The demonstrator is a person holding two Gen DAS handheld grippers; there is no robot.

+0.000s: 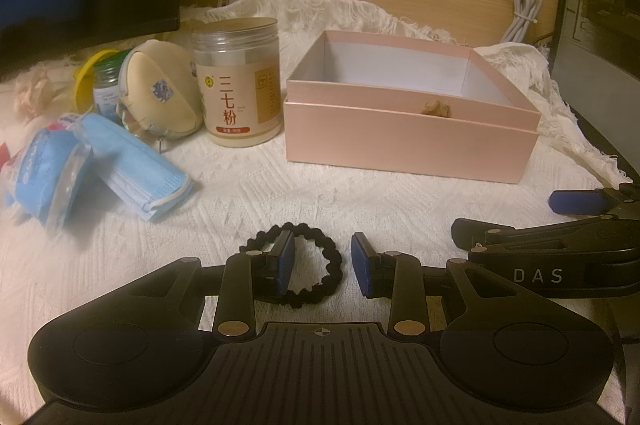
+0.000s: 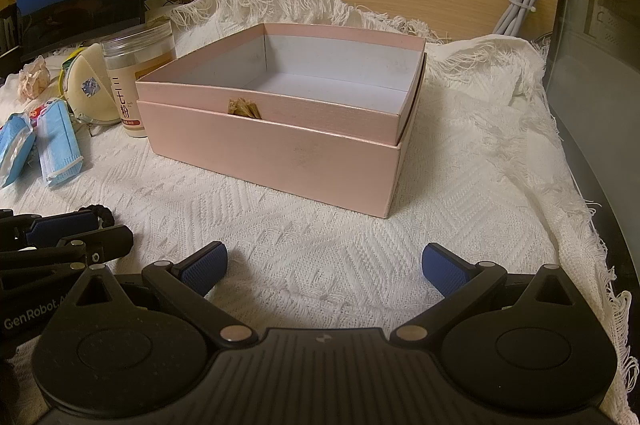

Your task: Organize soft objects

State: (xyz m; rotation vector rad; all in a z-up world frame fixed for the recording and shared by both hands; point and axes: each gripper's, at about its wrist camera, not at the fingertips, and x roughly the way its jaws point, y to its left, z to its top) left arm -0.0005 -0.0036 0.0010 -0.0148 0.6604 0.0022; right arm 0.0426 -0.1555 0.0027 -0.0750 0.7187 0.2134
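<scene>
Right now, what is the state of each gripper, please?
Left gripper: open, its fingers straddling one side of the black hair tie, not yet closed on it.
Right gripper: open wide, holding nothing.

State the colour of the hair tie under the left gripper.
Black hair tie; clearest in the left wrist view.

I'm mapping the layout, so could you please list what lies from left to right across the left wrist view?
Blue face masks → beige round pouch → labelled jar → pink box → right hand-held gripper.
</scene>
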